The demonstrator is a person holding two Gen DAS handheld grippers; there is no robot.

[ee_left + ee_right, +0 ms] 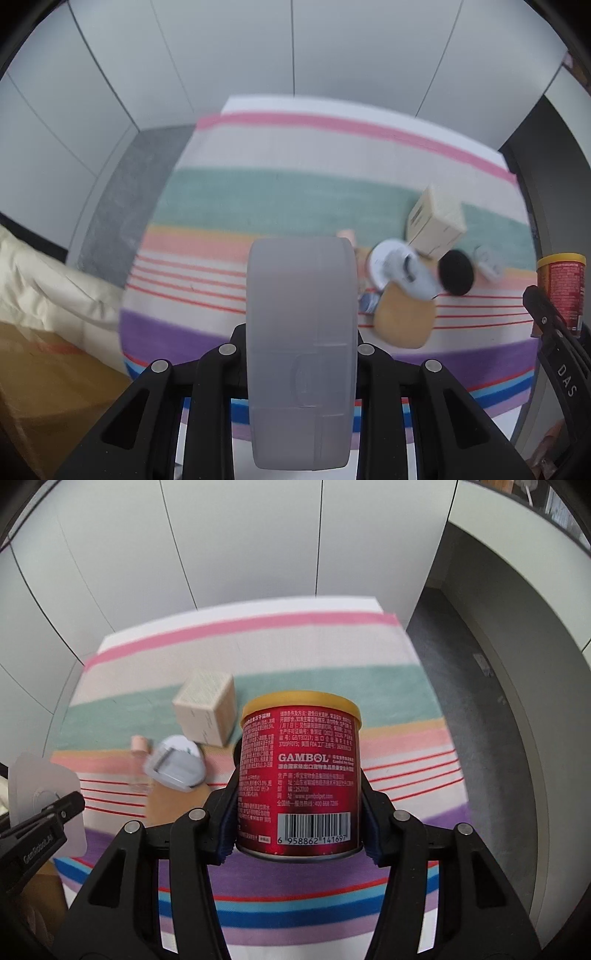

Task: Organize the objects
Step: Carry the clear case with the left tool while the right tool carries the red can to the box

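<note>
A frosted, translucent plastic case point(301, 295) stands edge-on between the pads of my left gripper point(300, 332), which is shut on it above the striped cloth point(258, 192). In the right wrist view the same case point(40, 794) shows at the far left. My right gripper point(299, 812) is shut on a red can with a yellow lid point(301, 753); its blue pads press on both sides of the can's lower half. That can point(561, 291) also appears at the right edge of the left wrist view. Both things hang above the table.
A cream carton point(205, 709), a white and grey gadget point(177, 764), a small pink-capped bottle point(140, 747), a black round thing point(456, 273) and a tan disc point(404, 317) lie clustered on the cloth. A cream pillow point(44, 280) and cardboard box point(44, 387) sit left.
</note>
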